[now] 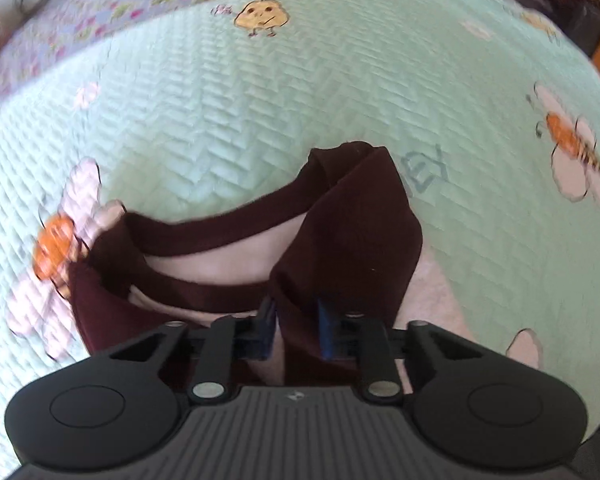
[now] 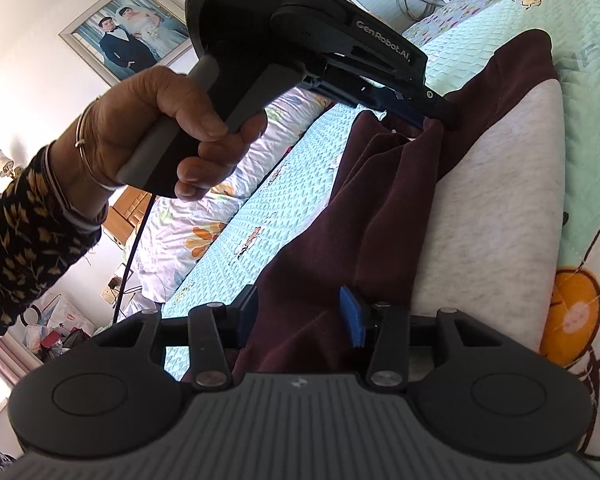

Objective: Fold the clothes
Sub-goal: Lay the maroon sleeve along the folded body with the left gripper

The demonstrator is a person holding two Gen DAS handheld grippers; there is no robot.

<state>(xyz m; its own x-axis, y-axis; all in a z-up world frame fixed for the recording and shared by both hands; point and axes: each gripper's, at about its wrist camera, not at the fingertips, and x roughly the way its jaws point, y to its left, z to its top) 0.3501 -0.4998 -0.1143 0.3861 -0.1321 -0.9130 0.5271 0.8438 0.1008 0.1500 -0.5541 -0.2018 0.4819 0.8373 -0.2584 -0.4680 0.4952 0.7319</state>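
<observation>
One garment (image 1: 352, 220), maroon with a pale grey panel, lies on one mint quilt (image 1: 220, 120); it occupies the centre of the left wrist view and runs from 6 to 1 o'clock in the right. Two grippers are present. The left gripper (image 1: 296, 330) is clamped on a maroon fold, its blue pads (image 1: 326, 328) pressing the cloth. The right gripper (image 2: 300, 318) has maroon cloth between its fingers (image 2: 350, 316); whether they pinch it cannot be told. One hand (image 2: 160, 120), at 10 o'clock, grips the left tool's handle. Three bee prints (image 1: 572, 140) show, one blurred. The garment's lower edge is hidden behind both tools; its full shape is unclear.
</observation>
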